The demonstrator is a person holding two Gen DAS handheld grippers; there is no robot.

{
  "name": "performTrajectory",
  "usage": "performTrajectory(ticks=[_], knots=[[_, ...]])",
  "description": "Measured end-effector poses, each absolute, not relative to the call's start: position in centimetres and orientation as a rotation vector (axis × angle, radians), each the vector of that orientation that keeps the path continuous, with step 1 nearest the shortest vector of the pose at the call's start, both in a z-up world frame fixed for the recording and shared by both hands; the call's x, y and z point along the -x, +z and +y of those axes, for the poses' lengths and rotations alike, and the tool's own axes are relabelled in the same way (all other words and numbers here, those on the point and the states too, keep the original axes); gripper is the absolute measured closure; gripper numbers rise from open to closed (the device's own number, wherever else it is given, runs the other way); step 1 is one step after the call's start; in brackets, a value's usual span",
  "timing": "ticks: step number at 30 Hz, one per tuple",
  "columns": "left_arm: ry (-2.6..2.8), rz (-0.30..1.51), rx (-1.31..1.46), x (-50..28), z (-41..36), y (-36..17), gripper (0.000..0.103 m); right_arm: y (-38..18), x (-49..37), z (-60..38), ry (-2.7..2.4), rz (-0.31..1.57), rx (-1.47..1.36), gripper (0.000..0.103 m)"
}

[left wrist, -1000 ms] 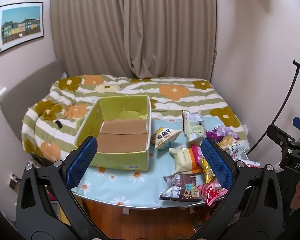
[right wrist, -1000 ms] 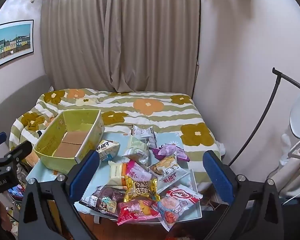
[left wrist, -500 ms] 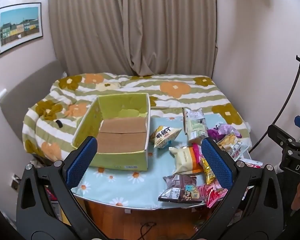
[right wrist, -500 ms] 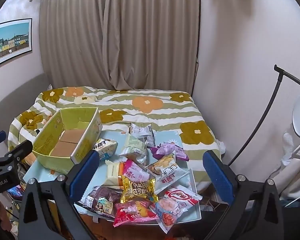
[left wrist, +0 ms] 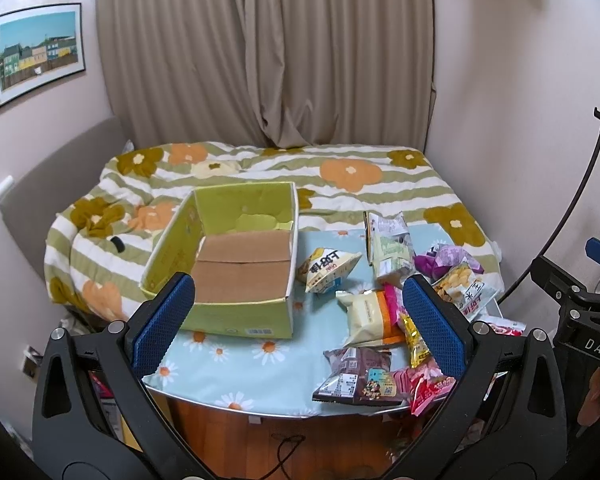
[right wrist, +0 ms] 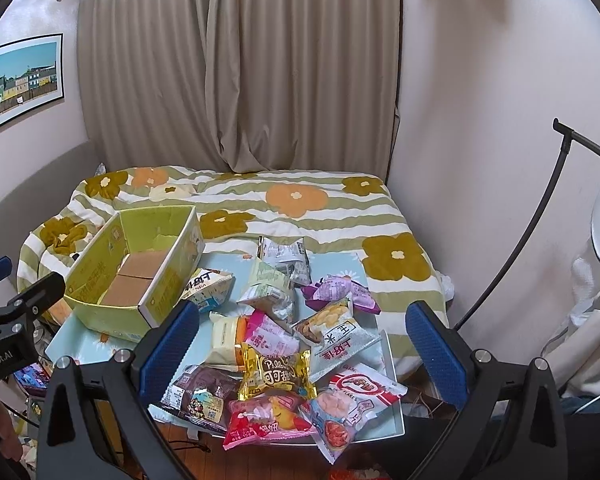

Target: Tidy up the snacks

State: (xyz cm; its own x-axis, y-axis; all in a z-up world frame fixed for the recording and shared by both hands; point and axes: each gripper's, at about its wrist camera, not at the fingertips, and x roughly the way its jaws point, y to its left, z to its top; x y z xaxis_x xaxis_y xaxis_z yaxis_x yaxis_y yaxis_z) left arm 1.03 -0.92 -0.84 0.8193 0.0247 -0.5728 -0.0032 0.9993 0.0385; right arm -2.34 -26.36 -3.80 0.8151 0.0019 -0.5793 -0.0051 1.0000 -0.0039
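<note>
Both cameras have drawn back and risen slightly over the last second, so the table sits a little lower and farther in each view; nothing on it has shifted. I hold the left gripper [left wrist: 298,312] released, its blue pads spread wide with nothing between them, and the right gripper [right wrist: 302,340] likewise spread and empty. Nearest to the right gripper, at the front edge of the table [right wrist: 80,344], lies the heap of snacks: a pink packet [right wrist: 266,420], a brown packet [right wrist: 198,398] to its left, a gold packet [right wrist: 276,372] just behind, and a red-and-white packet [right wrist: 364,386] to the right, several overlapping. Behind these I note a pale yellow packet [right wrist: 224,334], a corn packet [right wrist: 332,330], a purple packet [right wrist: 340,290] and grey-green packets farther back. One small carton-shaped packet [left wrist: 326,266] lies apart, just beside the right wall of the green box [left wrist: 224,312]. That box stands empty on the left half of the table, its long axis running away from me toward the bed [left wrist: 352,172]. Beyond the bed hang the curtains [left wrist: 260,52], with a framed picture [left wrist: 38,50] on the left wall. In my judgement no snack is yet sorted. The relation that governs the next move: the heap lies directly ahead of and below the right gripper, while the box lies ahead of the left and to the left of the right. The right gripper is nearer the heap, and any packet taken must travel leftward into the box.
</note>
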Motion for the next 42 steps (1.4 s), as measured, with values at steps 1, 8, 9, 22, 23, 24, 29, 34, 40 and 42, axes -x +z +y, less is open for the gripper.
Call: performTrajectory(ticks=[1,8,9,22,23,24,29,34,40,42], knots=[[0.014,0.611,-0.036,-1.13,-0.93,-0.8,0.0,-3.73,2.35,-26.34,0.004,0.618,0.006,0.0],[0.014,0.612,-0.038,-1.17,-1.02,-0.84,0.0,-3.6,2.24,-26.4,0.004,0.62,0.003,0.0],[0.015,0.612,-0.039,-1.14,-1.04,-0.85,0.0,-3.59,2.24,-26.39,0.004,0.62,0.004,0.0],[0.015,0.621,-0.035,-1.1,-0.54,-0.61,0.0,-3.61,2.33,-26.26,0.004,0.624,0.005,0.0],[0.014,0.623,-0.034,-1.33,-0.39,-0.61,0.0,-3.63,2.32,-26.26,0.004,0.625,0.005,0.0],[0.015,0.624,-0.034,-1.3,-0.35,-0.63,0.0,-3.63,2.33,-26.26,0.004,0.625,0.004,0.0],[0.014,0.626,-0.035,-1.35,-0.37,-0.76,0.0,-3.75,2.42,-26.21,0.004,0.628,0.005,0.0],[0.011,0.633,-0.037,-1.25,-0.34,-1.06,0.0,-3.72,2.38,-26.21,0.004,0.628,0.005,0.0],[0.009,0.641,-0.039,-1.31,-0.33,-1.22,0.0,-3.68,2.38,-26.19,0.004,0.629,0.005,0.0],[0.009,0.643,-0.04,-1.32,-0.3,-1.27,0.0,-3.66,2.33,-26.23,0.005,0.629,0.004,0.0]])
